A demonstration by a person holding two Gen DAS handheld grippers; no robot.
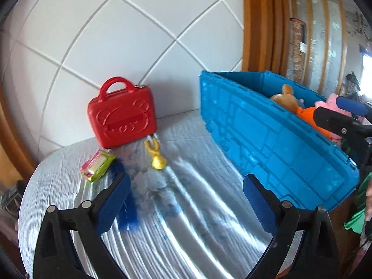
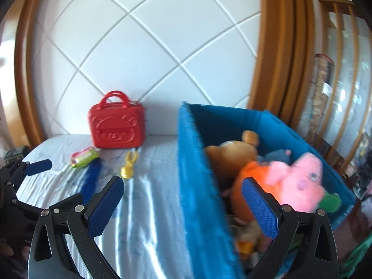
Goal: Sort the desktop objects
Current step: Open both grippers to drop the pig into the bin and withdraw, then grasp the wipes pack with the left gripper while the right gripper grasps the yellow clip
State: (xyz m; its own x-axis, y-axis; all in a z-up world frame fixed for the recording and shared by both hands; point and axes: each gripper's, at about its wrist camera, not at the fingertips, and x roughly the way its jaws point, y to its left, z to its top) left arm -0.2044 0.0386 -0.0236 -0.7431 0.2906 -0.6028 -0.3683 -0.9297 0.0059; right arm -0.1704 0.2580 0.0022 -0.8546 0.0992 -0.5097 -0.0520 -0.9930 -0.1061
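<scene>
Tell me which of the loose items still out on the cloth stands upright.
The red case. It stands with its handle up against the wall, while the green packet, the yellow clip toy and the blue strip lie flat.

My home, a lived-in room — white quilted wall panel [image 2: 144, 53] in wood trim, glass-fronted wooden cabinet [image 2: 344, 88], cloth-covered table [image 1: 186, 209], blue crate [image 2: 197, 186] of plush toys [image 2: 300, 181].

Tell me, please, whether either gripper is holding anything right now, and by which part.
Nothing is held. The left gripper and the right gripper both stand open with nothing between their pads.
</scene>
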